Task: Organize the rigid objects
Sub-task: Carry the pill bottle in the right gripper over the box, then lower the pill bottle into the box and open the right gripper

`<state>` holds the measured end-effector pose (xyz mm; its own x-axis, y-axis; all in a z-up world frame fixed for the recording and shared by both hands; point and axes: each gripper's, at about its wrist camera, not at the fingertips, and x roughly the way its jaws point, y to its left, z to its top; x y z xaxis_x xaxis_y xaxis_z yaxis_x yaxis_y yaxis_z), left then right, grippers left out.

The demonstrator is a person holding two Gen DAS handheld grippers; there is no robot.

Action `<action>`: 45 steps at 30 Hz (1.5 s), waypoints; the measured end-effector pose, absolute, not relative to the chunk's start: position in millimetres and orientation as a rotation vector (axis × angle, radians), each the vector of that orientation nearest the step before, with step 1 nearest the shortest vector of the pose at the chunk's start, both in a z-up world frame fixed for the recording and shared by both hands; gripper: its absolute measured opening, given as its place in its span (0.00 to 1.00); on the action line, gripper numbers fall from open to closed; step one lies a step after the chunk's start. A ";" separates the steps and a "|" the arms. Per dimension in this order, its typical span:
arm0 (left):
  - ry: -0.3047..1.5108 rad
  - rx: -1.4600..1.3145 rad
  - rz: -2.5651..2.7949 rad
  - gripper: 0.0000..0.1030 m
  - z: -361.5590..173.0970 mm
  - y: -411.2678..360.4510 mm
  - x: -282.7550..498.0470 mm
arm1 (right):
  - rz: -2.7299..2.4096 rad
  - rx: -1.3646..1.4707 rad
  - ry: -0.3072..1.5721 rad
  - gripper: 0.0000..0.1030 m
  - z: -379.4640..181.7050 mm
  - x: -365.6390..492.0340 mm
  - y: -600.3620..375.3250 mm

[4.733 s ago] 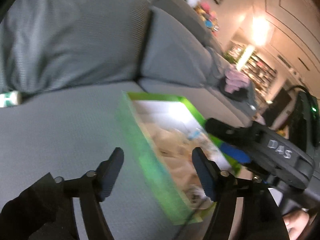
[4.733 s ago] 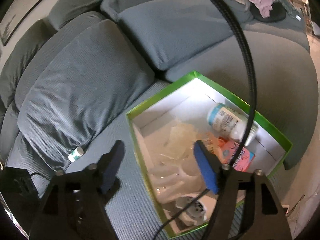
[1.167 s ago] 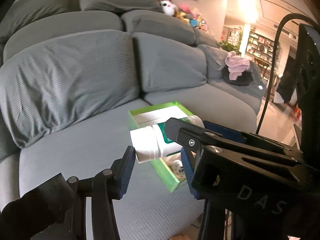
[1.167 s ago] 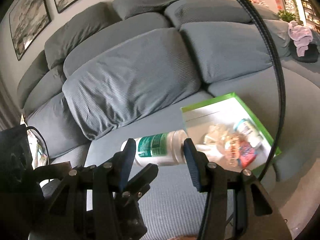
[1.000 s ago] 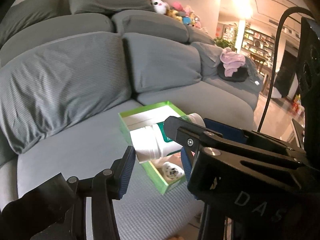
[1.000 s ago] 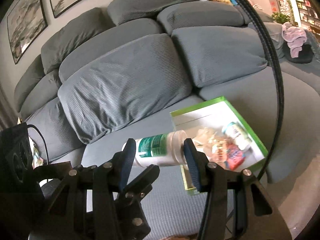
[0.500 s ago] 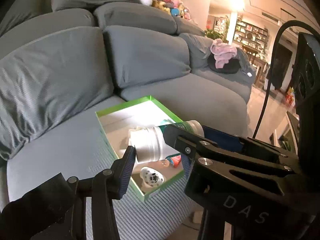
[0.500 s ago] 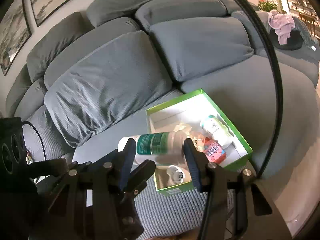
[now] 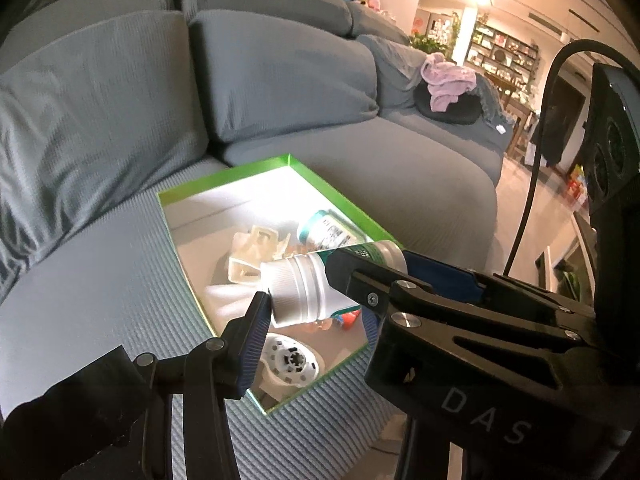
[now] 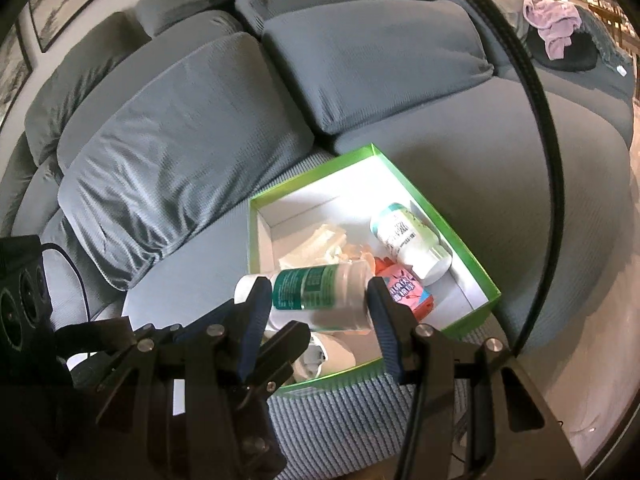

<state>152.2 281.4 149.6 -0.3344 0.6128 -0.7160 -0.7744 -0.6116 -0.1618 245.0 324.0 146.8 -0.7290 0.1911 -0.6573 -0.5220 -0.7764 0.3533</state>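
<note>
A white bottle with a green label (image 9: 308,290) (image 10: 320,294) is held sideways above the green-rimmed box (image 9: 224,184) (image 10: 456,236) on the grey sofa. Both grippers close on it: my left gripper (image 9: 314,312) at the white cap end, my right gripper (image 10: 314,300) across the body. In the box lie a teal-labelled white bottle (image 10: 408,240), a pink packet (image 10: 406,292), cream plastic pieces (image 9: 256,252) and a round white item (image 9: 288,360).
Grey back cushions (image 10: 188,128) stand behind the box. A pink cloth on a black cushion (image 9: 448,88) lies at the sofa's far end. The sofa's front edge (image 10: 540,320) and the floor are just right of the box.
Both grippers carried the bottle from above the bare seat to over the box's near end and lower. Earlier, both were empty and the bottle lay by the cushion.
</note>
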 end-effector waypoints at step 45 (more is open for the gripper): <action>0.205 -1.204 1.913 0.47 94.0 289.7 121.9 | 2.338 -1.009 0.843 0.54 96.1 226.9 345.5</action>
